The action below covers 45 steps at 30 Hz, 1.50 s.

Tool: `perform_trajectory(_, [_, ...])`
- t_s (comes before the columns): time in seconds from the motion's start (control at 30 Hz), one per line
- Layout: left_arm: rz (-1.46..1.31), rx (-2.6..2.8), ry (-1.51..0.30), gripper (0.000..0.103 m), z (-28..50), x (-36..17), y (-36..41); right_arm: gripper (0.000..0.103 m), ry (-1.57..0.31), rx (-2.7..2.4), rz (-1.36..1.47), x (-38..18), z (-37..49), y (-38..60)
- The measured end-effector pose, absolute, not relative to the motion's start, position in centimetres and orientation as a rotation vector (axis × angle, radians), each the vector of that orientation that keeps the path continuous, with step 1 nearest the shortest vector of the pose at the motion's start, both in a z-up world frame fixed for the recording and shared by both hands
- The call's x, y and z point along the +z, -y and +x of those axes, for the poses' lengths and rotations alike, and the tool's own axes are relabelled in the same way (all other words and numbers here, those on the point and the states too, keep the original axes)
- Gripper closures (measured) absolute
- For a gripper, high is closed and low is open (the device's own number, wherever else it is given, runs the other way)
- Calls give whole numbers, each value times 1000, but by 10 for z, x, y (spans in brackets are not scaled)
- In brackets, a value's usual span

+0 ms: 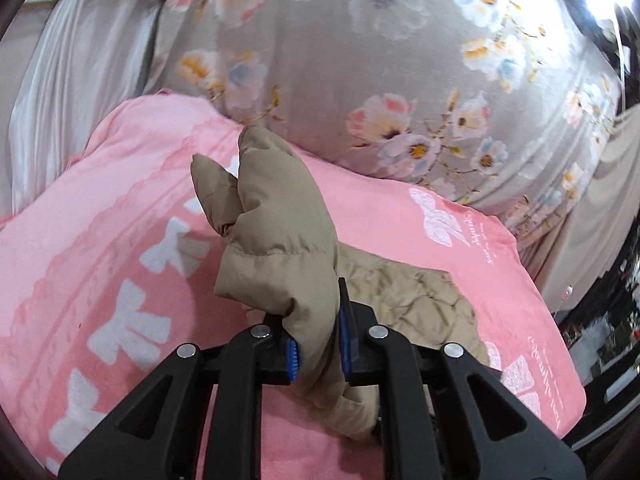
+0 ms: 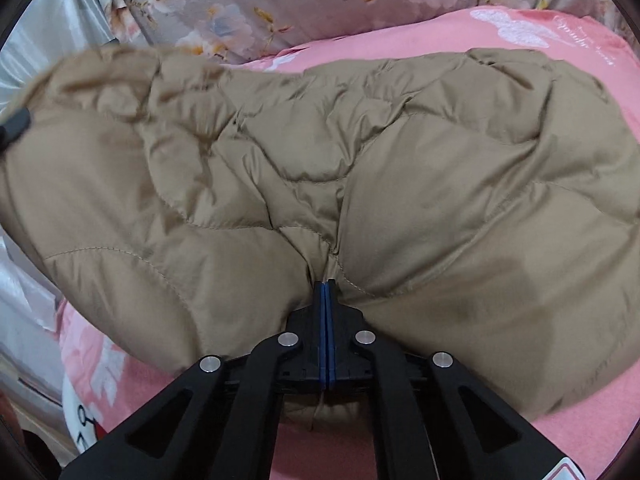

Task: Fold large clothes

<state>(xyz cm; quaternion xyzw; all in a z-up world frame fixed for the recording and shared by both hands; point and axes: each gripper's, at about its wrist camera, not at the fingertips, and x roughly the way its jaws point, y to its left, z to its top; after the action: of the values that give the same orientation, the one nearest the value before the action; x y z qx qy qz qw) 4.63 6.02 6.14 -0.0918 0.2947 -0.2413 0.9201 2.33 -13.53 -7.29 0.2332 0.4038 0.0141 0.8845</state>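
A tan quilted puffer jacket (image 2: 360, 168) lies spread over a pink blanket (image 2: 592, 432). In the right wrist view my right gripper (image 2: 325, 292) is shut on the jacket's near edge, its blue pads pinching a thin fold of fabric. In the left wrist view my left gripper (image 1: 316, 344) is shut on a bunched, puffy part of the same jacket (image 1: 276, 232), lifted off the blanket (image 1: 100, 208) so the fabric stands up between the pads. More of the jacket (image 1: 416, 300) trails down to the right behind the fingers.
A grey floral quilt (image 1: 360, 60) is heaped behind the pink blanket. Shiny pale fabric (image 1: 80, 60) lies to the left. In the right wrist view a dark object (image 2: 16, 126) pokes in at the left edge, and a white printed cushion (image 2: 86, 420) sits at the lower left.
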Motion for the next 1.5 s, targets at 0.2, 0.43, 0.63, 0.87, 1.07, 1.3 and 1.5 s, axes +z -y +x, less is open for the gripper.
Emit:
perform_trajectory(0.2, [-64,-617,-549,90,38,85,5,101,-875,150,667,-75,33,153])
perform_trajectory(0.43, [34,-749,-657,90,41,56,97,101,-807,-147,591,-31,-59,230])
perform_trajectory(0.63, [114,-854,-845,90,33,-8,172,101,-800,-347,594,-31,-109,279])
perform_trajectory(0.87, [190,-848,-874,87,13,-39,189,96,-790,-394,555,-28,-121,291])
perform_trajectory(1.07, [9,-933,-874,40,12,0,144,89,-721,-321,491,13,-92,295])
perform_trajectory(1.3, [-128,-718,-744,34,44,56,60,44,-586,-200,509,77,-29,281])
perform_trajectory(1.5, [-131,-390,-750,34,106,56,6,41,-661,-172,599,78,57,279])
